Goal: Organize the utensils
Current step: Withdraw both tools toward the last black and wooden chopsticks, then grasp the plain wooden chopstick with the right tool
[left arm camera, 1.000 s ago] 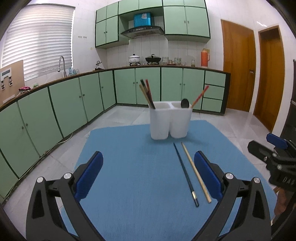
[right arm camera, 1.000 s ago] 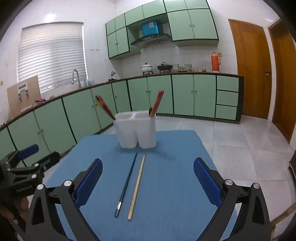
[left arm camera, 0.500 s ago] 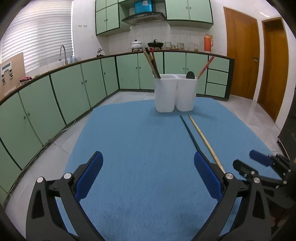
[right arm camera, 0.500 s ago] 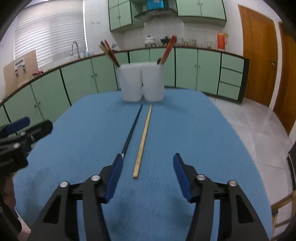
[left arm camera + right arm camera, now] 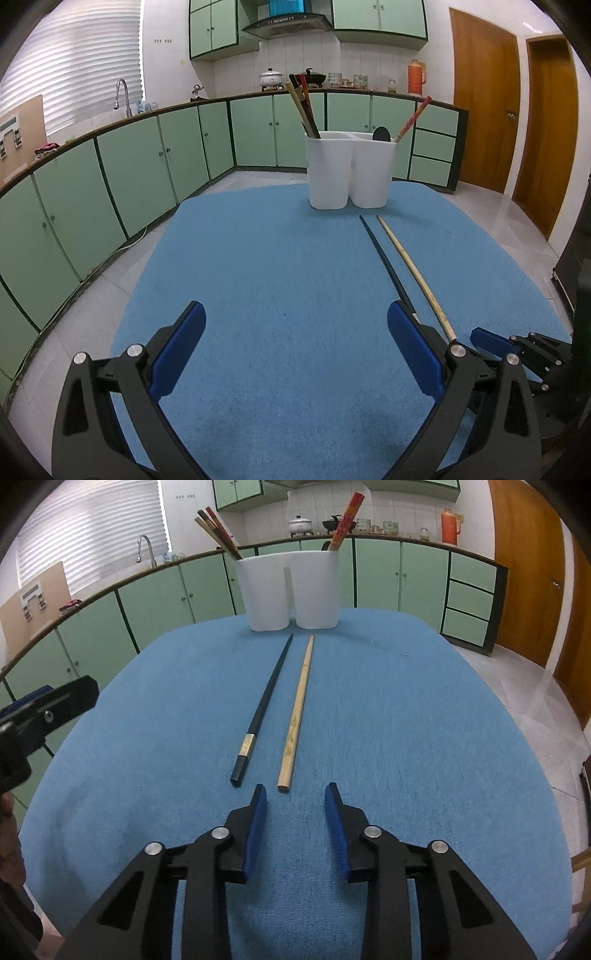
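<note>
Blue mat (image 5: 406, 720) held wooden chopstick (image 5: 297, 716), long axis running near-to-far toward white holder (image 5: 291, 590); right gripper (image 5: 295, 801), jaws just narrowed, empty, sat just short of its near end, nearer than left gripper (image 5: 295, 332), wide open.

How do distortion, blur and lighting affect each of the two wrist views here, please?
Left wrist view: fisheye bends the green cabinet run into an arc; dark vignette in the corners; the blue cloth-covered table is evenly lit and the white two-compartment utensil holder looks sharp. Right wrist view: same bowing, the window blinds are washed out, and the black chopstick and pale wooden chopstick show no motion blur.
</note>
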A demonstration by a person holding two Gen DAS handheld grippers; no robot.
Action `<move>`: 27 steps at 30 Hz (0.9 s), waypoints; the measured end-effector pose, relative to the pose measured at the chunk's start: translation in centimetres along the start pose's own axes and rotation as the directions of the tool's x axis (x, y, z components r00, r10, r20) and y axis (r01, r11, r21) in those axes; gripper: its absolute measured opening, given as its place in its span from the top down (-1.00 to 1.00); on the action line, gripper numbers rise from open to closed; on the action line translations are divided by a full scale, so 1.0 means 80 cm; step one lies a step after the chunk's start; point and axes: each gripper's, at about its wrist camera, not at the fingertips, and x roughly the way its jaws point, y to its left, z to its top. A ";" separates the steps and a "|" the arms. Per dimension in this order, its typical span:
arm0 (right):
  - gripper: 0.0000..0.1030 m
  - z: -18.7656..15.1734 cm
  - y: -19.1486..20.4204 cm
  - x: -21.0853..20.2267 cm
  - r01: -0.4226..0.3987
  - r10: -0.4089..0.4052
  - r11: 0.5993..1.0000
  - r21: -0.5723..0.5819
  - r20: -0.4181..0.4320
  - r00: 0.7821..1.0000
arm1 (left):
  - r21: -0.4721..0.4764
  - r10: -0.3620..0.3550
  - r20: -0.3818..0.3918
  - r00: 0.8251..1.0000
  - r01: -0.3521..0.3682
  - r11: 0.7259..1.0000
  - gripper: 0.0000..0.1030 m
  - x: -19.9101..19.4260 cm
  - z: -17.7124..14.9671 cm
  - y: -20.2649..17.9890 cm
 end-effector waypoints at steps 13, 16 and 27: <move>0.47 0.005 0.005 0.010 0.034 -0.034 0.999 -0.018 -0.006 0.999 | -0.002 -0.019 -0.021 1.000 0.019 1.000 -0.86 0.011 -0.002 -0.008; 0.53 0.006 0.006 0.011 0.045 -0.045 0.999 -0.026 -0.008 0.999 | -0.001 -0.021 -0.022 1.000 0.021 1.000 -0.86 0.011 -0.001 -0.011; 0.87 0.006 -0.005 0.008 0.006 -0.006 1.000 0.023 -0.009 1.000 | -0.013 -0.028 -0.029 0.999 0.027 1.000 -0.86 0.010 0.001 -0.019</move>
